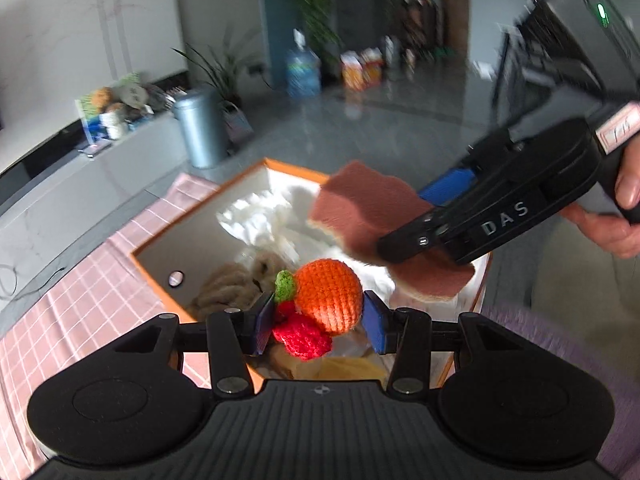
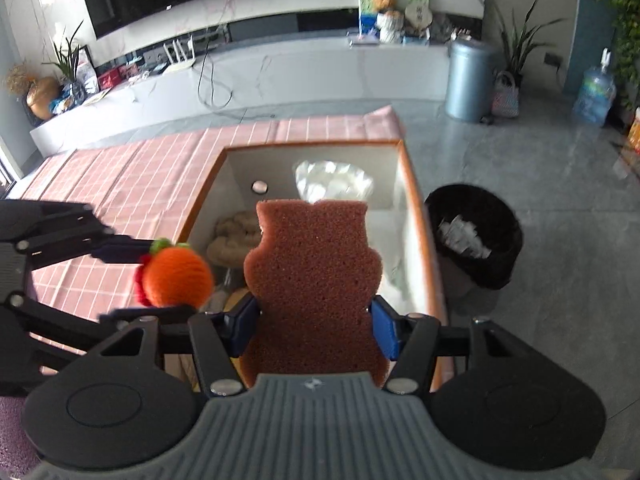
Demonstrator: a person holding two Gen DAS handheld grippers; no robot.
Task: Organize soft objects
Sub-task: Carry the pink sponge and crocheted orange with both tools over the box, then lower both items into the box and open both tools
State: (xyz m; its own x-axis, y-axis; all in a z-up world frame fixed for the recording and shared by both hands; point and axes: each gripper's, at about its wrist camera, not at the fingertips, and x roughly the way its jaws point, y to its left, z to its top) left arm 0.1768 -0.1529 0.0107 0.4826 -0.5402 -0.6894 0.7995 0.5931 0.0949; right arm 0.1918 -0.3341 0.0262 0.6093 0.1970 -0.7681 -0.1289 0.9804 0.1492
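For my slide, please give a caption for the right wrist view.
Right gripper holds brown sponge above orange-rimmed box.

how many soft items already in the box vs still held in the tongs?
2 in the box: white cloth at its far end, beige plush mid-left; more may be hidden. 2 held: crochet fruit in left tongs, brown sponge in right tongs.

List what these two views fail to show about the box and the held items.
- Box near end: right wrist view, hidden by the brown sponge and right gripper.
- Beige fluffy item: too blurred to identify.
- Red crochet piece: left wrist view, partly behind the orange crochet fruit in the left gripper.
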